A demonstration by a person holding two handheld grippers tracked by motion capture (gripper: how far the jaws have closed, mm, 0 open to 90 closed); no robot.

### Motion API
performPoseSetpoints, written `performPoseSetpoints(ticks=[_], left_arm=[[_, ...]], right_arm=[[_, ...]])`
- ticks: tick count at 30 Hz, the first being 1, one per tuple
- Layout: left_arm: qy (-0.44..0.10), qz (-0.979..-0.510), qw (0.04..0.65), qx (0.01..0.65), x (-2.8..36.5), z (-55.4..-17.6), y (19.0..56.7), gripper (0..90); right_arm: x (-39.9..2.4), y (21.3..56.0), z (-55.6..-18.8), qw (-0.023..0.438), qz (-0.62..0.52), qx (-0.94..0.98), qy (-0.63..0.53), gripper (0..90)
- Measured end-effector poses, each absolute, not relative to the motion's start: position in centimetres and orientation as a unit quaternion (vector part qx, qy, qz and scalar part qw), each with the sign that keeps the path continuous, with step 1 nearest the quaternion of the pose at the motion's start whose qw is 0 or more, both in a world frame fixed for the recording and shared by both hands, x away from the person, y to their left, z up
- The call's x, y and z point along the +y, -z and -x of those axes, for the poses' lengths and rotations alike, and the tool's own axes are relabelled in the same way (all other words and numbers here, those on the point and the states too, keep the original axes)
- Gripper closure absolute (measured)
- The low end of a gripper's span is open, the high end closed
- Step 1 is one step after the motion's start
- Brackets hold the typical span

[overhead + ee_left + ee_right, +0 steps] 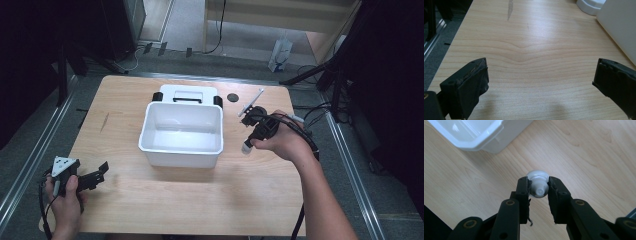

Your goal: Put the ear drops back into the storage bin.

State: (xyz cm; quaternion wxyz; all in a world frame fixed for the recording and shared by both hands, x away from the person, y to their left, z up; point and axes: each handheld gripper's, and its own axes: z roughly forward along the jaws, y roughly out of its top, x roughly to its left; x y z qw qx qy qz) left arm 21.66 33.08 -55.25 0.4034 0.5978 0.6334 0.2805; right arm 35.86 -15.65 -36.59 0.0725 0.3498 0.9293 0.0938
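- Right claw (538, 187) clamped on a small white ribbed cap (538, 185), pinched between both jaws, pointing down at the wooden surface (584, 157); can't tell if the cap is touching the wood or just above it.
- Same right claw (248, 146) in the high view, held in the right hand (281, 141), with the white cap (247, 148) at its tip.
- White plastic bin (181, 134) just left of that claw, open top, looks empty; corner of it (471, 135) up and to the left of the jaws in the right gripper view.
- White lid with black latches (188, 94) sitting right behind the bin.
- Beyond the right claw: a thin pen-like stick (251, 102) and a small dark round disc (232, 97), apart from each other.
- Left claw (102, 169) spread wide, gripping nothing, held in the left hand (67, 197) near the front left corner.
- In the left gripper view, left claw (540, 81) with jaws far apart over bare wood, bin wall (619, 27) off ahead to the right.
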Motion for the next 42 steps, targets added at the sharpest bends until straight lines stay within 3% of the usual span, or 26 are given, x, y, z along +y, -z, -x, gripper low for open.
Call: performPoseSetpoints(ticks=[23, 42], left_arm=[[-0.280, -0.599, 0.403, 0.633, 33.1, -21.7, 55.2, 0.5], [-0.279, -0.600, 0.403, 0.633, 33.1, -21.7, 55.2, 0.5]], right_arm=[[-11.6, 31.3, -38.1, 0.099, -0.321, 0.935, -0.109, 72.2], [-8.8, 31.0, -38.4, 0.097, -0.296, 0.942, -0.125, 72.2]])
